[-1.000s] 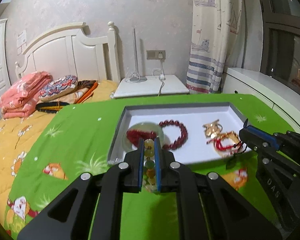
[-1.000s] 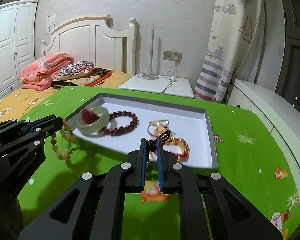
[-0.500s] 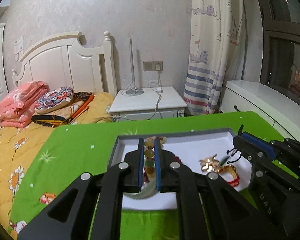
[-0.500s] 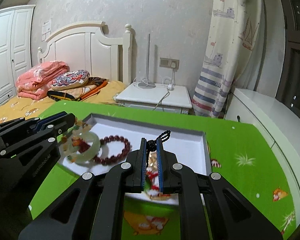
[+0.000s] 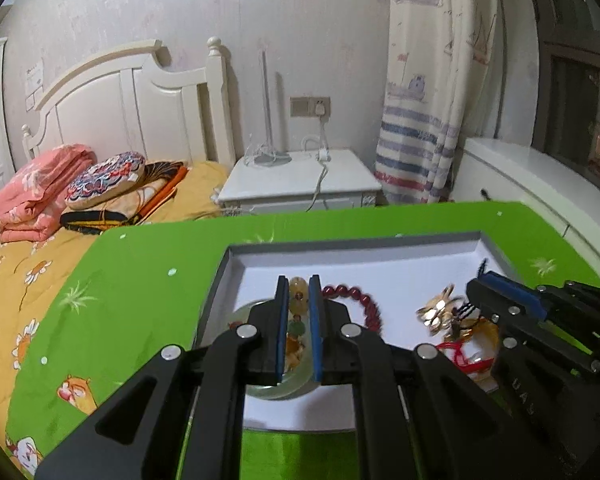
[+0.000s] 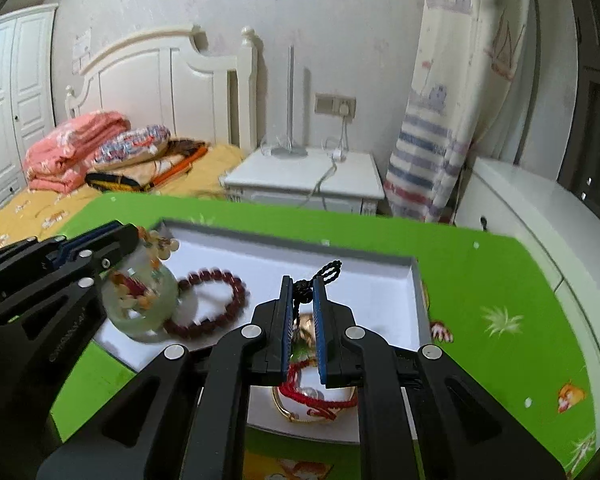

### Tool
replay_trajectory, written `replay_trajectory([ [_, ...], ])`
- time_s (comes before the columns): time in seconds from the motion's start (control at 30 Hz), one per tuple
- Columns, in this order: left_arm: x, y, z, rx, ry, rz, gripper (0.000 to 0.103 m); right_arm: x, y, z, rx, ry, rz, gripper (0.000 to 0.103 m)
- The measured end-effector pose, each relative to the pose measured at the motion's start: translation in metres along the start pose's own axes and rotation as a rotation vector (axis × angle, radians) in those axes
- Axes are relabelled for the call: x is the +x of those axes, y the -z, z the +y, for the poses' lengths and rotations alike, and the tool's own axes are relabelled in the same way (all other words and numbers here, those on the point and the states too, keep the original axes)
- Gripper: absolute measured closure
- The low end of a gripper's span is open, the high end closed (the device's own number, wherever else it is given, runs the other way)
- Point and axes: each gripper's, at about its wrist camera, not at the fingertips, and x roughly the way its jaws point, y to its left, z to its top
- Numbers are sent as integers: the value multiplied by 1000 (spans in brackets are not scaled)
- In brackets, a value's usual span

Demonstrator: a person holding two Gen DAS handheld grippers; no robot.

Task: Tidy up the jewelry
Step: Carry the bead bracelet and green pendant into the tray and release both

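A white tray (image 5: 360, 268) (image 6: 380, 280) lies on the green cloth. My left gripper (image 5: 298, 284) (image 6: 133, 236) is shut on a multicoloured bead bracelet (image 5: 297, 294) (image 6: 157, 246), held over the tray's left part above a pale jade bangle (image 5: 279, 390) (image 6: 143, 312). A dark red bead bracelet (image 5: 364, 304) (image 6: 215, 300) lies beside it. My right gripper (image 6: 303, 280) (image 5: 480, 280) is shut on a black cord (image 6: 324, 272), over gold and red-string jewelry (image 6: 316, 400) (image 5: 456, 328) in the tray's right part.
The green table cloth (image 5: 139, 280) (image 6: 500, 300) ends at a bed (image 5: 19, 248) on the left. A white nightstand (image 5: 300, 184) and a striped curtain (image 5: 424, 120) stand behind. A white cabinet (image 5: 540, 184) is at the right.
Both grippers, still shut on their pieces, have come forward from the near side of the tray to hang over its inside; the views have tilted up.
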Motion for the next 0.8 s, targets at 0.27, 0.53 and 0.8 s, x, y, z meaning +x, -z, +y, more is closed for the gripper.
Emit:
replay_trajectory([
  [0.27, 10, 9, 8, -17, -39, 0, 44, 22, 15, -6, 35, 1, 61, 39],
  [0.53, -20, 12, 25, -59, -45, -60, 11, 14, 16, -3, 41, -12, 62, 39],
  [0.8, -64, 29, 33, -57, -5, -107, 5, -21, 24, -2, 71, 5, 21, 22],
])
